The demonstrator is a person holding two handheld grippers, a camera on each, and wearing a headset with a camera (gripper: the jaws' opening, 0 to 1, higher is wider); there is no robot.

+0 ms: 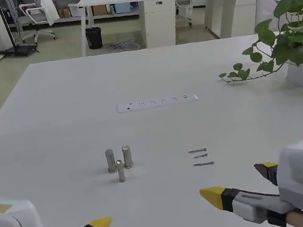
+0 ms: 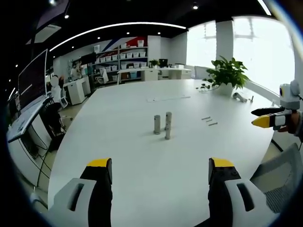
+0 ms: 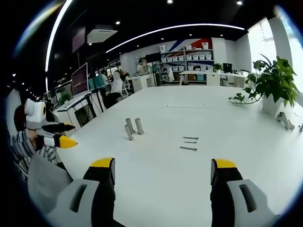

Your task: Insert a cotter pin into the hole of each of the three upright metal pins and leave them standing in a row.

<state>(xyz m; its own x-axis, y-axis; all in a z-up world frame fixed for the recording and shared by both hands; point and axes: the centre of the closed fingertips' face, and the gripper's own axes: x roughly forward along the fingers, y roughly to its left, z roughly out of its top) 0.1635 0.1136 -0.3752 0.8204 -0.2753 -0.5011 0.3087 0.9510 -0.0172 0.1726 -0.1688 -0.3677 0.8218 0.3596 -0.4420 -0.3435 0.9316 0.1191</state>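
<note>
Hovering at 7 o'clock in the head view, the left claw point(image 2: 161, 165) has its yellow-tipped jaws spread wide and empty over the white tabletop point(image 1: 55, 123). Three metal pins point(image 1: 119, 163) stand upright in a tight cluster near the middle, two side by side and the third just at their 6 o'clock, while three cotter pins point(image 1: 200, 157) lie flat in parallel at their 3 o'clock, well apart from them. At 5 o'clock the right claw point(image 1: 240, 183) is likewise spread and holds nothing, and a potted plant point(image 1: 295, 39) sits at 2 o'clock.
</note>
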